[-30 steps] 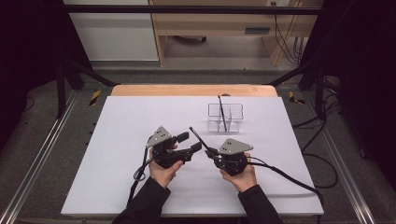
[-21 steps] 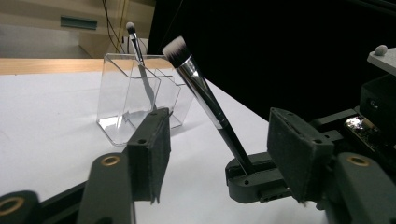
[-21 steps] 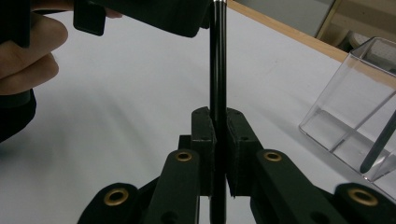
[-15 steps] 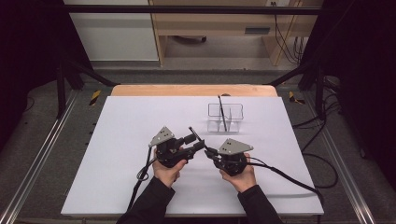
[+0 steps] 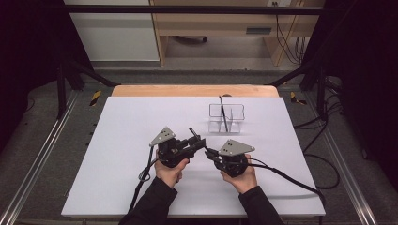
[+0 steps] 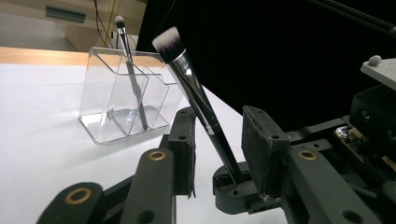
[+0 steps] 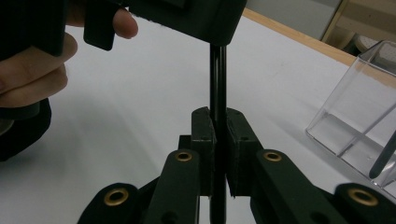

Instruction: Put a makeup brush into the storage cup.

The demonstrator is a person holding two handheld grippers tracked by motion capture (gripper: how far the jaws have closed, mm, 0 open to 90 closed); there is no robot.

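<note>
Two grippers meet near the middle of the white table point(image 5: 117, 140) in the high view. The left gripper point(image 5: 197, 142) points right, the right gripper point(image 5: 210, 153) points left, their tips close together. A dark makeup brush point(image 5: 192, 132) slants up between them. Farther back and to the right stands a clear organizer point(image 5: 226, 117) with a second, thinner brush point(image 5: 224, 114) leaning in it.

Left gripper view: the makeup brush point(image 6: 196, 93) rises at a tilt, white-tipped bristles uppermost, its lower handle gripped by the right gripper point(image 6: 243, 184) farther off. The left gripper's own jaws have just been closing, with the brush handle between them; a gap shows on both sides, so the pads point(image 6: 259, 144) do not yet press on it. The clear organizer point(image 6: 123, 95) sits well behind, upright on the table, the thinner brush point(image 6: 130, 70) leaning in its near compartment.

Right gripper view: the right gripper point(image 7: 218, 144) is clamped on the brush handle point(image 7: 217, 84), which runs straight up between the pads. Above, the left gripper's body and the person's fingers point(image 7: 32, 70) crowd the frame top. One corner of the organizer point(image 7: 359, 116) shows at right.
</note>
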